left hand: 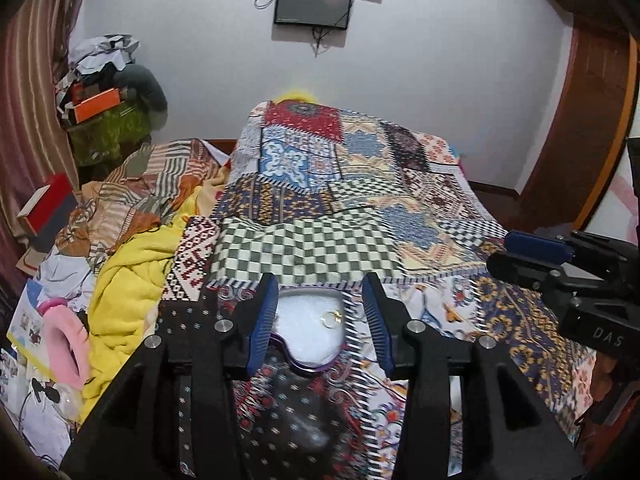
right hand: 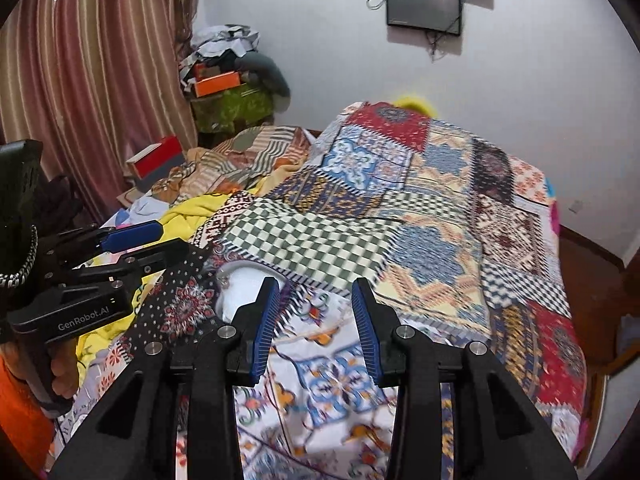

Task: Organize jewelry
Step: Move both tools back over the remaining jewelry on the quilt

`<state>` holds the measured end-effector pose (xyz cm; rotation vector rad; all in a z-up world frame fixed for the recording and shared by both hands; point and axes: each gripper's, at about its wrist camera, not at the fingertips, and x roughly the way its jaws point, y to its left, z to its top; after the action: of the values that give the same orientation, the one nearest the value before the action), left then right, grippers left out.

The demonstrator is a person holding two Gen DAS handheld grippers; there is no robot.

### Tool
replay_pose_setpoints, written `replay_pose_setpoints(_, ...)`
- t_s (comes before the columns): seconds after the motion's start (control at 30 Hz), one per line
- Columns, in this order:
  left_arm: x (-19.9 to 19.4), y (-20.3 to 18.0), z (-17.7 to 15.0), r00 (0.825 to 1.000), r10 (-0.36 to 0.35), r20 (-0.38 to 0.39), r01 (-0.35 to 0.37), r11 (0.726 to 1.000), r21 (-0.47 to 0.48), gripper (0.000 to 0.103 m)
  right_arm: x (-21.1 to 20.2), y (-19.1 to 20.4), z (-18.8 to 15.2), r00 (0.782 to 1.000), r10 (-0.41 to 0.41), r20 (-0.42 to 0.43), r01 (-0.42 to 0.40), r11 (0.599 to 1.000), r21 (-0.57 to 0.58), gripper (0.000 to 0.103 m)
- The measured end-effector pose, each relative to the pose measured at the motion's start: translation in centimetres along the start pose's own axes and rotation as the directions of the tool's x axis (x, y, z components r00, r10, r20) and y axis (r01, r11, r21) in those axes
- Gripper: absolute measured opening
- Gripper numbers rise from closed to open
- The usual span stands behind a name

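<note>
We hold our left gripper (left hand: 320, 300) wide open over the white box (left hand: 308, 332) with a gold ring (left hand: 331, 319). Our right gripper (right hand: 316, 300) is wide open too, holding nothing.

We see a patchwork bedcover (left hand: 360, 200) mixing green-and-white checks, blue star tiles on cream, red patches and navy squares with yellow flowers. On it lies a heart-shaped box with a purple rim (left hand: 308, 366) and white padding, holding a small gold ring (left hand: 331, 319). Our left gripper (left hand: 322, 312) and right gripper (right hand: 316, 316) are black with blue ribbed pads (left hand: 262, 320). Beside the cover we find a plain yellow blanket (left hand: 124, 292), a pink fuzzy roll (left hand: 66, 340), and an orange box (left hand: 98, 105) on a green patterned bundle (left hand: 108, 132). The curtain (right hand: 92, 80) carries maroon and beige stripes; the wall (left hand: 440, 80) is white.
</note>
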<state>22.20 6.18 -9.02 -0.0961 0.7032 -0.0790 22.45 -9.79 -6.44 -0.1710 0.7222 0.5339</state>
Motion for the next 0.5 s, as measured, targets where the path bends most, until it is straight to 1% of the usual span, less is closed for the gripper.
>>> replay_pose_setpoints(0.13,-0.4,-1.8,-1.0,1.0,-0.023,-0.017,0.023,0.999,0.022,0.045,-1.5,-1.4,-1.4,1.0,-0.03,0.001,0.03,0.999,0.029,0.039)
replay_pose_setpoints(0.23,-0.1,-2.9,-1.9,0.998,-0.039,-0.047,0.041,0.999,0.033,0.046,-2.3,-2.3,-2.5,0.999,-0.052,-0.009,0.053,0.998,0.042,0.04)
replay_pose_setpoints(0.33,0.6,-3.9,-3.2,0.994,-0.055,-0.091,0.059,0.997,0.04,0.046,-2.7,-3.4,-3.9,0.997,-0.073,-0.03,0.075,0.995,0.059,0.04)
replay_pose_setpoints(0.5,1.8,-5.5,-5.0,0.985,-0.077,-0.153,0.086,0.995,0.053,0.046,-2.6,-5.5,-6.5,0.991,-0.105,-0.087,0.112,0.99,0.087,0.04)
